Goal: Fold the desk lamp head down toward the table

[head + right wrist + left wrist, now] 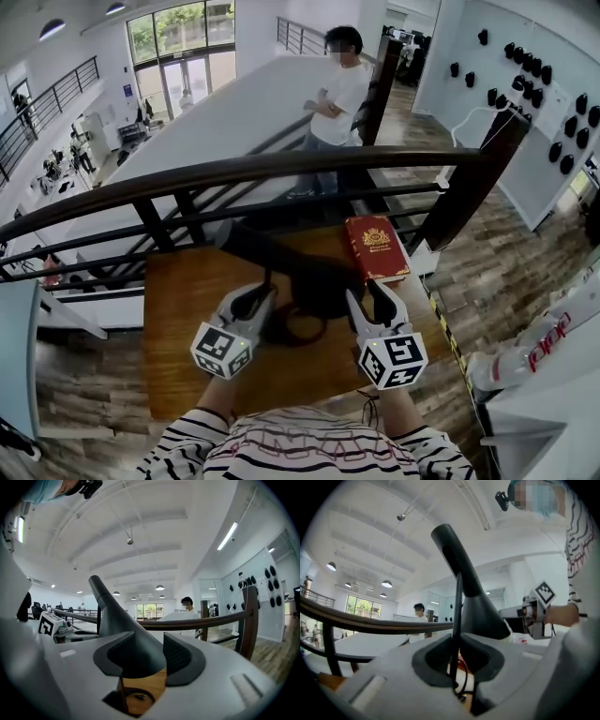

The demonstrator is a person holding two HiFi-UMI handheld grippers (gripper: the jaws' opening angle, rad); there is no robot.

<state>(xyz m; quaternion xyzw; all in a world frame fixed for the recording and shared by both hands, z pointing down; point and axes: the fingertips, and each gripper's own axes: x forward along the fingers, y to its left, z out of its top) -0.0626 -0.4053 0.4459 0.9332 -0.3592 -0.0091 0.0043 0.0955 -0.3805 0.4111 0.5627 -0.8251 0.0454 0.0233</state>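
Observation:
A black desk lamp [317,279] stands on the wooden table [187,309]; its arm leans up and away to the left [246,242]. My left gripper [251,298] is at the lamp's left side. In the left gripper view it [457,654] is shut on a thin black cord or rod of the lamp [456,620], with the lamp's cone [480,609] just beyond. My right gripper [372,298] is at the lamp's right side. In the right gripper view its [144,651] pads sit against both sides of the lamp's wide black lower body [119,620].
A red book [376,246] lies on the table just beyond the right gripper. The lamp's cord [302,330] loops on the wood between the grippers. A dark railing [234,173] runs behind the table, and a person [333,103] stands beyond it.

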